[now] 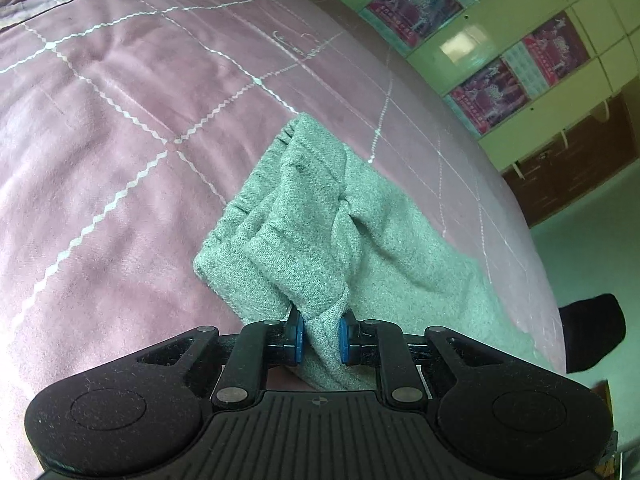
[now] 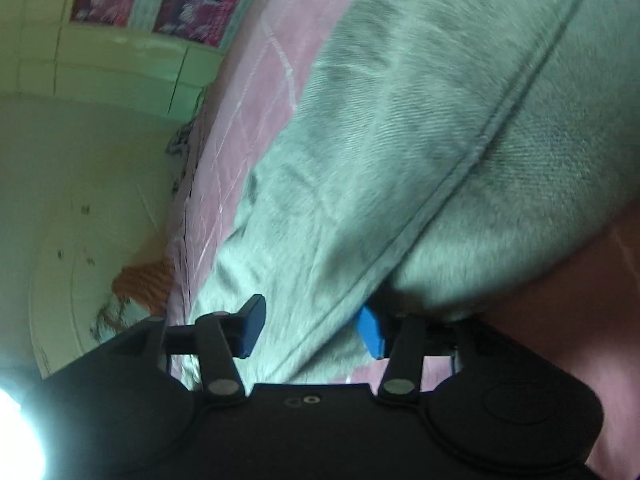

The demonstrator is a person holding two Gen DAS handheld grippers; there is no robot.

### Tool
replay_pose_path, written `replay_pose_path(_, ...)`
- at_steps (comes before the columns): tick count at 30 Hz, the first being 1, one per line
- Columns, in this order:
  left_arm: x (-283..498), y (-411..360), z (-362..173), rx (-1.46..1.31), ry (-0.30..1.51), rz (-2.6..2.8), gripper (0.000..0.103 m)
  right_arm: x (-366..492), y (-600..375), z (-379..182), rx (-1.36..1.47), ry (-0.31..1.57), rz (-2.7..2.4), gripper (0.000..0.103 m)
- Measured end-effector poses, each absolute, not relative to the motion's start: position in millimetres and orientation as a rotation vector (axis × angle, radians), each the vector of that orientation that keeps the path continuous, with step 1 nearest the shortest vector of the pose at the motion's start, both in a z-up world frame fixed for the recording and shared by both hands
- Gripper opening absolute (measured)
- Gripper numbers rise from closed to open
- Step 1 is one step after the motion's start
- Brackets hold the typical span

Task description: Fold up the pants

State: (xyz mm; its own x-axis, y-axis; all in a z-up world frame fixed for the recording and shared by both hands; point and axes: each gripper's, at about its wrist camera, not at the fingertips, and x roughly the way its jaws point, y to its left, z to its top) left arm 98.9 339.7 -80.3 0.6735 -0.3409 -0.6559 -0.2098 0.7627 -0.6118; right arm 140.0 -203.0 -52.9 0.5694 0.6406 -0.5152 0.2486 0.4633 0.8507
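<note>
Grey knit pants (image 1: 312, 216) lie bunched on a pink quilted bedspread (image 1: 112, 128). My left gripper (image 1: 320, 338) is shut on a fold of the pants' hem end, the blue pads pinching the cloth. In the right wrist view the pants (image 2: 420, 120) fill most of the frame, with a seam running diagonally. My right gripper (image 2: 312, 330) is open, its blue pads wide apart just over the cloth near the bed's edge. That view is blurred.
The bed's edge (image 1: 532, 288) runs along the right, with green floor beyond and a dark sock-like object (image 1: 592, 332). A green cabinet with pink posters (image 1: 500, 40) stands behind. An orange cloth (image 2: 144, 284) lies on the floor by the bed.
</note>
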Motion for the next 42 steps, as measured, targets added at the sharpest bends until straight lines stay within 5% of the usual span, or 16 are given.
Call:
replay_pose_path(2,101.4,338.8,-77.2,-0.697,0.832,-0.09,0.017,141.7,-199.7,-48.1,1.046,0.976,0.267,0.005)
replay_pose_path(7,90.9,354.1,-61.6,-0.675,0.795,-0.111,0.017,116.7,-186.4,-3.4,0.873,0.875,0.361,0.005)
replay_pose_path(14,97.6,341.0,-62.2,-0.58,0.869,-0.079,0.017,119.9,-183.3,-39.8,0.92,0.979,0.289,0.005)
replay_pose_path(18,80.5,326.2,-42.6,-0.519,0.851,-0.028,0.027,103.8,-210.3,-22.3,0.904,0.944,0.28,0.028)
replay_pose_path(20,67.1,317.8,-30.9,-0.449,0.836,0.058,0.045,89.6,-234.1,-14.6,0.94,0.905,0.232,0.047)
replay_pose_path(26,43.0,285.8,3.0,-0.411,0.687,0.015,0.046,32.4,-333.2,19.6,0.961,0.7,0.043,0.051)
replay_pose_path(32,85.3,236.8,-46.8,-0.378,0.878,-0.034,0.056,23.8,-427.9,5.5,1.057,0.618,-0.185,0.05)
replay_pose_path(39,87.3,224.3,-50.0,-0.296,0.875,-0.03,0.059,57.6,-459.5,-23.8,1.123,0.619,-0.224,0.041)
replay_pose_path(40,87.5,224.4,-49.7,-0.289,0.879,-0.035,0.059,63.0,-463.6,-24.1,1.114,0.625,-0.231,0.036)
replay_pose_path(42,86.2,224.2,-47.1,-0.285,0.884,-0.044,0.059,63.4,-465.8,-19.0,1.081,0.651,-0.241,0.006)
